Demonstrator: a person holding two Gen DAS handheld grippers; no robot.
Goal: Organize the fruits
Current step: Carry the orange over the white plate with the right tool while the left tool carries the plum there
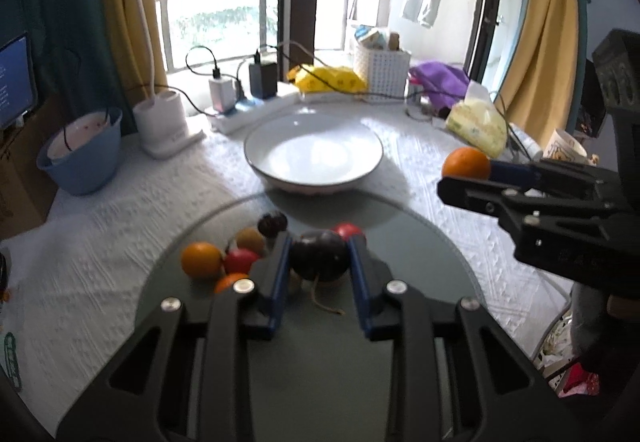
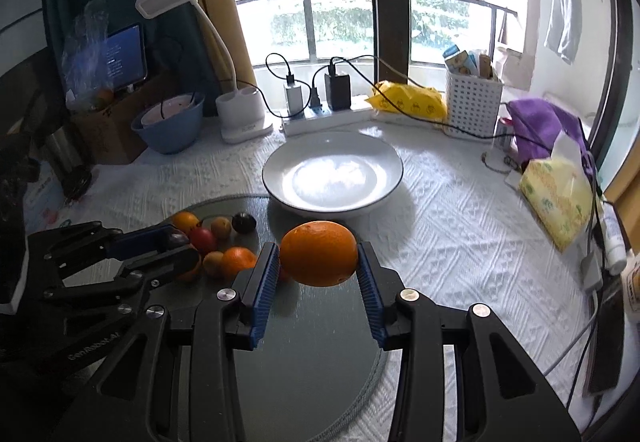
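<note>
At nine o'clock on the round glass turntable [image 2: 320, 342] lies the loose fruit pile [image 2: 218, 242]; the left gripper [image 1: 319, 256] is there, clamped on a dark plum [image 1: 319, 257] — whether it has cleared the glass I cannot tell. Toward three o'clock, the right gripper [image 2: 318, 260] grips an orange [image 2: 319, 254], held above the glass. Both picks look made; the carry is in hand. Next — each fruit should travel to the empty white bowl [image 2: 276, 184] at twelve o'clock, low enough to release without rolling.
</note>
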